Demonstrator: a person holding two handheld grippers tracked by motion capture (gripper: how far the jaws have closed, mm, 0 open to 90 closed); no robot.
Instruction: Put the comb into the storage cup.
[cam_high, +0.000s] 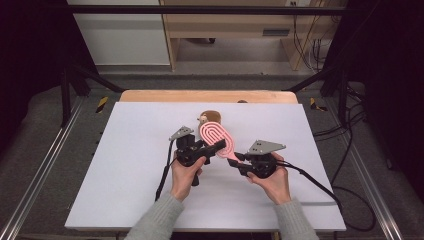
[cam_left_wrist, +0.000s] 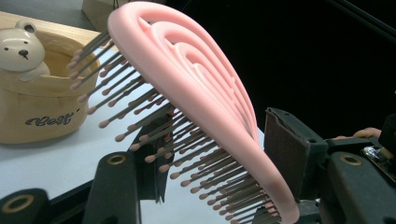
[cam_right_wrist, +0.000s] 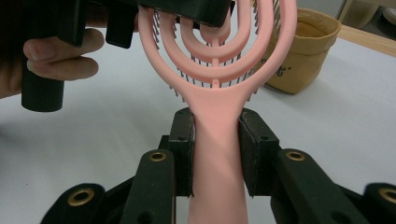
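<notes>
- Hovering above the middle of the white table (cam_high: 130, 165), the pink hairbrush (cam_high: 218, 137) is up in the air, bristles facing down.
- Right gripper (cam_right_wrist: 215, 154): jaws pinching the brush's handle on both sides, a firm hold.
- Left gripper (cam_left_wrist: 215, 158): jaws spread either side of the brush head, one among the bristles, one behind its back, not yet clamped from what I can see.
- Beyond it stands a tan holder (cam_left_wrist: 44, 100) with a bear figure (cam_left_wrist: 21, 49); pickup looks done, while handover or placing remains.
</notes>
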